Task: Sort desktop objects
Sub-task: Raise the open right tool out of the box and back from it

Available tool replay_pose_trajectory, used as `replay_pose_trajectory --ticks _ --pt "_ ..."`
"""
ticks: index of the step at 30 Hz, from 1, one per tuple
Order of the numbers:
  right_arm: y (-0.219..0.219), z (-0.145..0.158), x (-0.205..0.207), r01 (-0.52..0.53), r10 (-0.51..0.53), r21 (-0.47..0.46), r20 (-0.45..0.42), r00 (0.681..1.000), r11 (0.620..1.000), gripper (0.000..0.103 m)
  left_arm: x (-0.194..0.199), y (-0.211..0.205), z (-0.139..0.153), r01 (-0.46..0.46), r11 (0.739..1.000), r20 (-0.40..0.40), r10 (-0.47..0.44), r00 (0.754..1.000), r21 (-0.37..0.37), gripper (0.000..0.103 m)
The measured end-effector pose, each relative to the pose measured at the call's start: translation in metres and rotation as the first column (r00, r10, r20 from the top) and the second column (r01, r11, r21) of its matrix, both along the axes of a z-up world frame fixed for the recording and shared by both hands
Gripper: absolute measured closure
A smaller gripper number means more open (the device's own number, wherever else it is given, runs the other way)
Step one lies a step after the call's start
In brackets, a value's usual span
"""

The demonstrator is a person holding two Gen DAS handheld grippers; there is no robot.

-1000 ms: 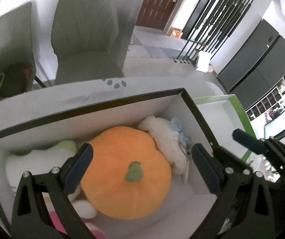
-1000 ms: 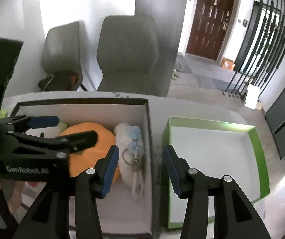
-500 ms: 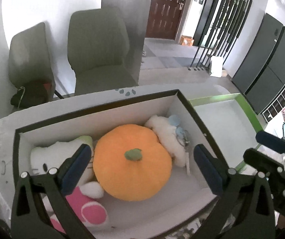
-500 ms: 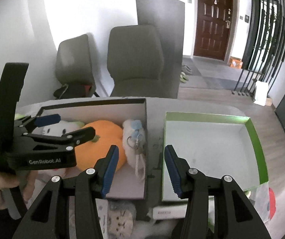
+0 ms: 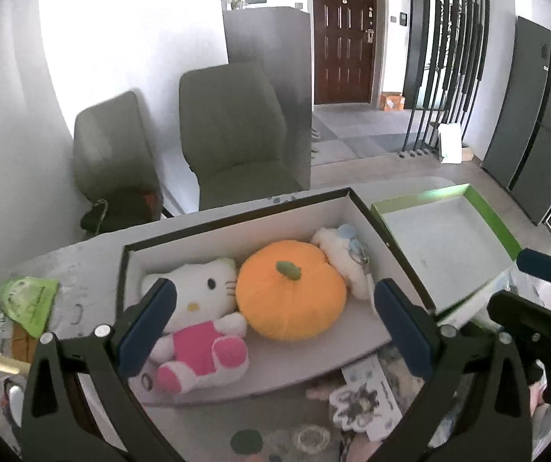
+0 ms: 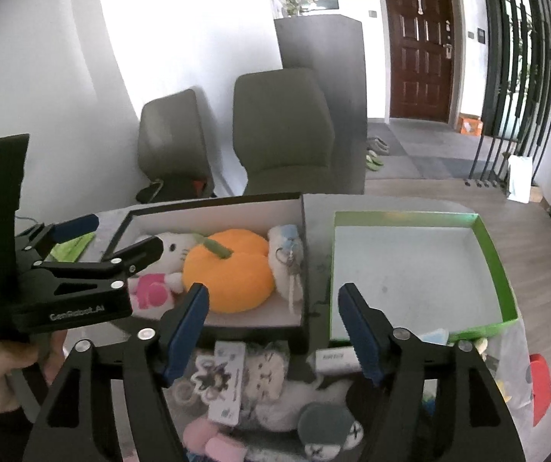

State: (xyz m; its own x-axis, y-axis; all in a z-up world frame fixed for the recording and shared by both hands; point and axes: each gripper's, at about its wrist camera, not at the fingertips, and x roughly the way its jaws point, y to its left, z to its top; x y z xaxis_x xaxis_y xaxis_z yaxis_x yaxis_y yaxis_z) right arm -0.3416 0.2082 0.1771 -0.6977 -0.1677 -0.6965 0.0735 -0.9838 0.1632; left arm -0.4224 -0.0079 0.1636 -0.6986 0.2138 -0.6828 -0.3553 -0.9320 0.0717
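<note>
A black-rimmed white box [image 5: 237, 213] [image 6: 214, 208] holds a Hello Kitty plush [image 5: 198, 308] [image 6: 160, 269], an orange pumpkin plush [image 5: 291, 296] [image 6: 229, 273] and a small white-and-blue plush keychain [image 5: 348, 254] [image 6: 287, 254]. An empty green-rimmed box [image 5: 448, 238] [image 6: 410, 273] stands to its right. My left gripper [image 5: 271, 327] is open and empty, raised above the near side of the white box; it also shows in the right wrist view [image 6: 102, 238]. My right gripper [image 6: 273, 331] is open and empty above the gap between the boxes; it also shows in the left wrist view [image 5: 537, 281].
A pile of small toys, cards and plush pieces [image 6: 256, 385] [image 5: 360, 404] lies at the table's near edge. A green packet [image 5: 29, 300] lies left of the white box. A red item [image 6: 541, 385] sits at the right. Two grey chairs [image 5: 233, 146] stand behind the table.
Both grippers have pulled back and up from the boxes, so more of the table and the near pile now shows. The pumpkin plush stays in the white box.
</note>
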Motion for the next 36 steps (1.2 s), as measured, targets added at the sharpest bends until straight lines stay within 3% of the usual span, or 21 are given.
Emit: replay_pose_trajectory --ticks 1,3,12,20,24,25,26,30,32,34,36 --pt "0.0 0.001 0.005 -0.004 0.004 -0.009 -0.004 1.0 1.0 0.015 0.007 0.0 0.003 0.0 1.0 -0.009 0.0 1.0 -0.007 0.0" --pt "-0.001 0.004 0.016 -0.016 0.016 -0.024 -0.012 1.0 1.0 0.012 0.023 0.001 0.008 0.006 1.0 -0.031 -0.007 0.999 -0.024 0.0" --pt "0.001 0.014 0.074 -0.038 0.036 -0.029 -0.061 0.998 0.999 0.011 0.091 -0.004 0.028 0.056 0.998 -0.08 -0.057 0.995 -0.006 0.0" --pt "0.003 0.019 0.128 -0.087 0.08 -0.036 -0.156 0.984 0.996 0.011 0.147 -0.018 0.039 0.054 0.996 -0.109 -0.046 0.993 0.073 0.0" --pt "-0.001 0.023 0.162 -0.127 0.119 -0.011 -0.278 0.953 0.992 0.009 0.175 -0.024 0.043 0.043 0.995 -0.146 -0.029 0.989 0.092 0.0" --pt "-0.003 0.024 0.169 -0.127 0.124 0.009 -0.305 0.944 0.992 0.001 0.183 -0.026 0.043 0.044 0.994 -0.158 -0.028 0.987 0.096 0.0" --pt "-0.004 0.025 0.177 -0.132 0.131 0.021 -0.336 0.933 0.991 0.0 0.192 -0.027 0.043 0.047 0.994 -0.175 -0.028 0.984 0.102 0.0" --pt "-0.005 0.022 0.212 -0.205 0.201 0.047 -0.492 0.847 0.978 0.0 0.225 -0.036 0.04 0.036 0.989 -0.256 0.001 0.967 0.142 0.0" --pt "-0.006 0.018 0.227 -0.232 0.228 0.059 -0.524 0.821 0.971 0.0 0.239 -0.042 0.038 0.027 0.985 -0.279 0.022 0.96 0.169 0.0" --pt "-0.006 0.013 0.238 -0.256 0.246 0.054 -0.521 0.817 0.965 0.0 0.251 -0.045 0.035 0.017 0.983 -0.29 0.038 0.956 0.185 0.0" --pt "-0.004 0.006 0.243 -0.272 0.262 0.049 -0.475 0.84 0.961 0.0 0.266 -0.048 0.031 0.017 0.98 -0.306 0.046 0.951 0.198 0.0"
